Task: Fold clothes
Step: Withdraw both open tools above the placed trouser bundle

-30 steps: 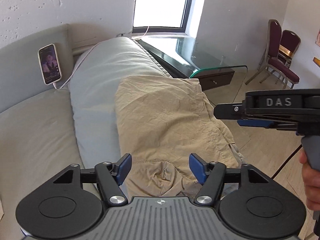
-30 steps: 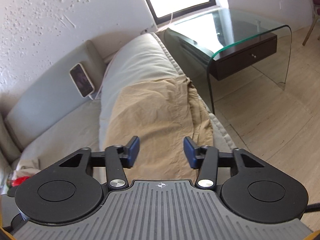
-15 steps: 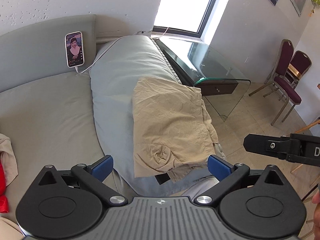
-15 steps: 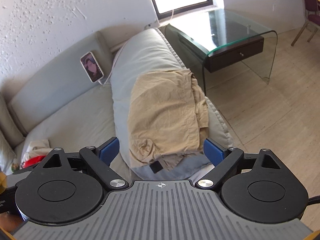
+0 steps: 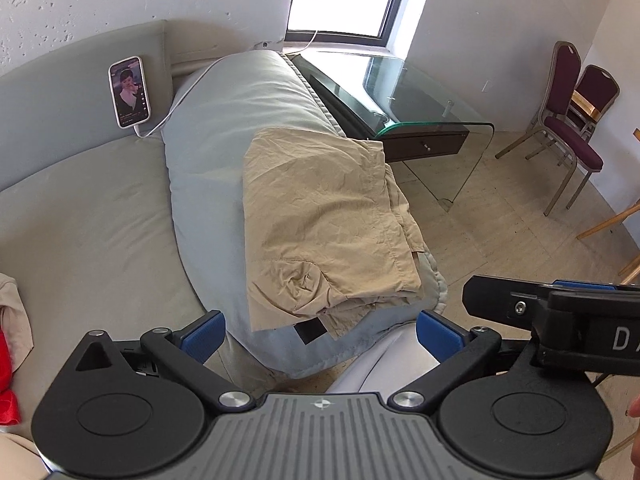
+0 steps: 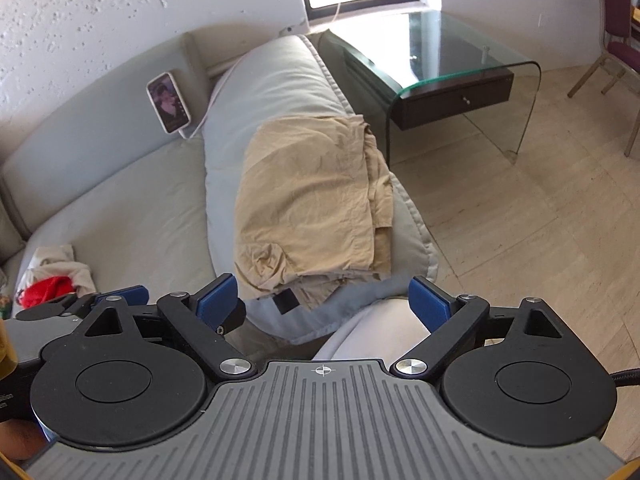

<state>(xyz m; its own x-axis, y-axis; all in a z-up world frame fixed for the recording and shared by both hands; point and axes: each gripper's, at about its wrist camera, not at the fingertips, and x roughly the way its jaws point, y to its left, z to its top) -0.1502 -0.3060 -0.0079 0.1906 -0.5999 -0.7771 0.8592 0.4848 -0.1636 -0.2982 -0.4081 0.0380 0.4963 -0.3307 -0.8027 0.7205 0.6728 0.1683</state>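
Item: tan garment (image 5: 324, 216), folded into a layered rectangle, lying on the grey sofa arm (image 5: 224, 160). Left gripper (image 5: 320, 334) and right gripper (image 6: 324, 300): both spread wide, grasping nothing, clear of the cloth. This piece appears finished; crumpled clothes (image 6: 52, 276) on the seat likely remain.

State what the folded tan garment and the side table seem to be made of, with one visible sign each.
Tan garment: thin woven cloth, probably cotton, matte; it shows fine creases. Side table: clear bent glass, glossy, with a green-tinted edge; its dark drawer looks like wood.
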